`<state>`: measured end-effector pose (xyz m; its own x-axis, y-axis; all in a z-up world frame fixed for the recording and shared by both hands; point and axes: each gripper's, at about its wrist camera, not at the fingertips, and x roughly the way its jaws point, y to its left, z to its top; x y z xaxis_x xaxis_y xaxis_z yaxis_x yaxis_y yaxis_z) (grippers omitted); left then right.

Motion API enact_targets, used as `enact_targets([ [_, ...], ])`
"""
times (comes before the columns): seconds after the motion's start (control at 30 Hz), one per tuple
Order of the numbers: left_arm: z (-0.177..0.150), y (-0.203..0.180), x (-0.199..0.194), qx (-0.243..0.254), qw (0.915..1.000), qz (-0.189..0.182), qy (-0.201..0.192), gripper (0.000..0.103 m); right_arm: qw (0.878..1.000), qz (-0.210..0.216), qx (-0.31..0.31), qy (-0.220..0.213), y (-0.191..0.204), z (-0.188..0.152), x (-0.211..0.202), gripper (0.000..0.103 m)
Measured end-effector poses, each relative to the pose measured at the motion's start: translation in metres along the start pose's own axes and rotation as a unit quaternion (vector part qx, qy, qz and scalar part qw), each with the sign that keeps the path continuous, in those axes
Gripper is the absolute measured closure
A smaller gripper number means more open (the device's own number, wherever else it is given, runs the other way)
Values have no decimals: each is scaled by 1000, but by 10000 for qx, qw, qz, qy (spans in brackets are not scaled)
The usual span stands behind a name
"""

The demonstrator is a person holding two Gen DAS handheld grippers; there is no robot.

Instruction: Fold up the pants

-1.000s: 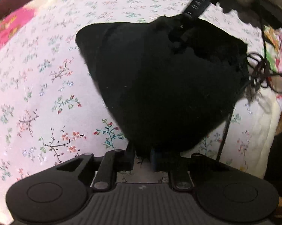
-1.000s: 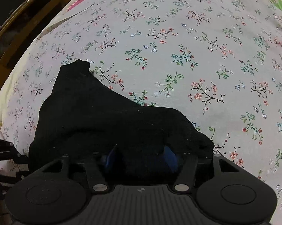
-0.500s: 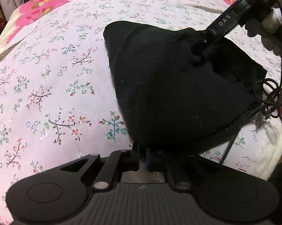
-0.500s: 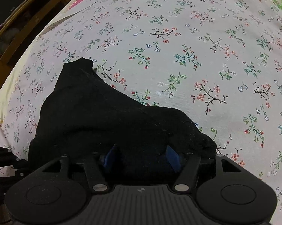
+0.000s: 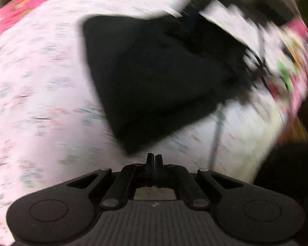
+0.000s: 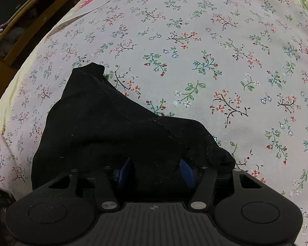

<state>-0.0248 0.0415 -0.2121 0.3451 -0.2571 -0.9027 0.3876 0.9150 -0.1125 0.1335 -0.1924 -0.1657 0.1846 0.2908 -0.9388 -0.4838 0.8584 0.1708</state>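
The black pants lie bunched near the bed's left edge. The right gripper spreads around the cloth; the left gripper, fingers together, holds nothing. Bare sheet lies beyond.

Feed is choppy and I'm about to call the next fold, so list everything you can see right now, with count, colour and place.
pants: one, black, bunched on the bedsheet, nearest edge lying between the right gripper's fingers; a dark triangular shape in the blurred left wrist view.
bedsheet: one, white with small floral sprigs, pink and green patches at its far edges, under everything.
wooden furniture: one, brown, top left beyond the bed in the right wrist view.
cable: one, dark, hanging right of the pants in the left wrist view; blurred.
left gripper: one, black, fingers closed together, just clear of the pants' near tip.
right gripper: one, black with blue pads, fingers apart with pants fabric between them.
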Motion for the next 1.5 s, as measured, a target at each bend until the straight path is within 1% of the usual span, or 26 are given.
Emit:
enact_targets([
  [0.03,4,11,-7,-177,9995,185,-189,92,10000,13,21,0,0,0,0,60],
  [0.07,9,20,-10,-250,9989,270,-273,91,10000,19,25,5,0,0,0,60],
  [0.1,14,28,-11,-213,9986,325,-362,90,10000,19,37,9,0,0,0,59],
  [0.17,21,28,-7,201,9975,514,-442,86,10000,9,57,22,0,0,-1,59],
  [0.23,17,18,7,891,9933,665,-317,86,10000,-4,69,35,1,1,-1,59],
  [0.3,9,12,15,1198,9909,571,-208,86,10000,4,63,36,1,2,-1,59],
  [0.4,-1,8,14,1287,9909,364,-178,81,10000,25,83,32,-1,1,0,59],
  [0.47,-2,4,13,1393,9893,385,-180,80,9999,24,104,31,-1,2,1,58],
  [0.6,13,8,24,1176,9915,451,-337,78,9999,15,99,53,0,4,3,55],
  [0.63,17,8,29,1259,9901,491,-370,75,9999,11,99,63,0,4,3,55],
  [0.73,16,3,40,1571,9846,637,-418,74,9999,5,71,97,1,7,5,54],
  [0.77,17,2,42,1484,9858,654,-428,74,9999,11,58,96,1,8,6,54],
  [0.87,20,0,51,897,9922,747,-440,74,9999,-5,111,46,0,8,8,53],
  [0.9,22,1,55,693,9942,717,-400,81,9999,-9,136,32,0,8,8,52],
  [0.93,23,2,54,448,9969,557,-342,88,9999,-27,137,33,1,8,9,52],
  [0.97,25,5,51,289,9983,409,-311,91,9999,-50,113,35,2,8,9,52],
  [1.0,25,7,46,197,9991,236,-286,92,9999,-70,76,44,2,9,9,53],
  [1.07,24,6,34,260,9994,-16,-238,93,9999,-71,43,57,2,9,8,55],
  [1.17,24,-1,22,303,9982,-517,-89,94,9999,-70,69,64,0,10,5,60],
  [1.23,15,-21,15,602,9943,-880,73,93,9999,-69,111,64,0,9,1,63],
  [1.3,2,-45,11,1125,9914,-656,98,93,9998,-85,122,94,3,11,-8,63],
  [1.33,0,-47,11,1209,9907,-604,153,93,9999,-40,108,40,6,13,-16,63],
  [1.37,-1,-45,10,1194,9911,-558,173,93,9999,131,67,-74,11,17,-25,63],
  [1.43,4,-36,4,1058,9937,-373,60,92,9983,477,-69,-323,20,31,-41,62],
  [1.47,8,-30,1,974,9946,-368,-41,92,9967,659,-134,-444,24,43,-46,56],
  [1.5,14,-21,-5,872,9955,-303,-229,89,9950,845,-170,-495,27,55,-46,56],
])
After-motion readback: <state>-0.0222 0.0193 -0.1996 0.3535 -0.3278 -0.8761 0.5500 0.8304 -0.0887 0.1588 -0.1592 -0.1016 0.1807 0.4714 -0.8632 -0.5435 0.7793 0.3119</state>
